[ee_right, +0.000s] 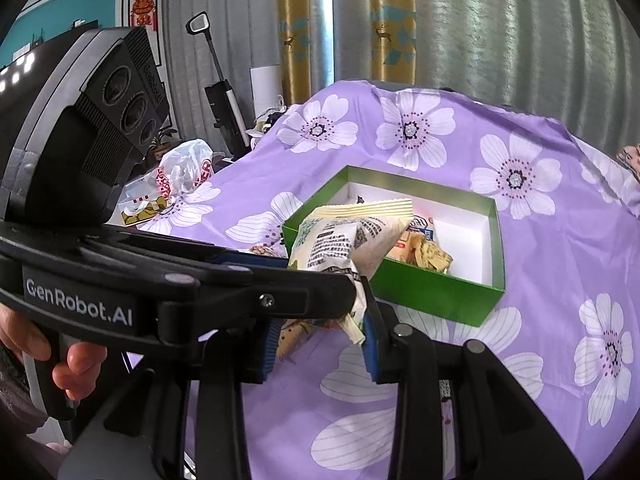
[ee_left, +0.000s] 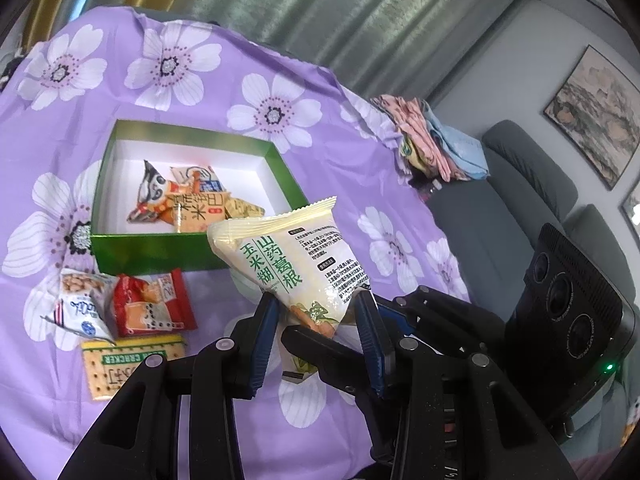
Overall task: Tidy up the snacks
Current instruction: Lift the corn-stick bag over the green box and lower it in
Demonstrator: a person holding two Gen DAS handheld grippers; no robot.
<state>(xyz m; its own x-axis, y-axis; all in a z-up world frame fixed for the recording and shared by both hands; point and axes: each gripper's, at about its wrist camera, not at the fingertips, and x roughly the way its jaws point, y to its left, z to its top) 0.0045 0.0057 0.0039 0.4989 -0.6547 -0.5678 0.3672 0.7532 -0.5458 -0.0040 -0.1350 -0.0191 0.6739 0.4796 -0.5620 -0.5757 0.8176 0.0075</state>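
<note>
The cream packet [ee_left: 288, 256] is up in the air, near the front corner of the green box [ee_left: 160, 252] and a little above its rim. The left gripper [ee_left: 316, 300] is clamped on the lower corner of the packet, so the packet stands up with its sealed edge on top. The right gripper [ee_right: 320, 332] has its jaws apart. The tail of the packet hangs between them and seems only to brush one pad, not to be pressed.

I think the step now is to bring the packet over the box and let it go. To do this well, I would carry it fully past the front wall before opening, and aim for the white empty part, because the other snacks [ee_left: 188, 200] already lie in a heap near the front. The right gripper should stay out of the way.

A red packet [ee_left: 152, 304], a white packet [ee_left: 84, 300] and a cracker packet [ee_left: 132, 364] wait on the purple cloth [ee_left: 200, 80] in front of the box.
</note>
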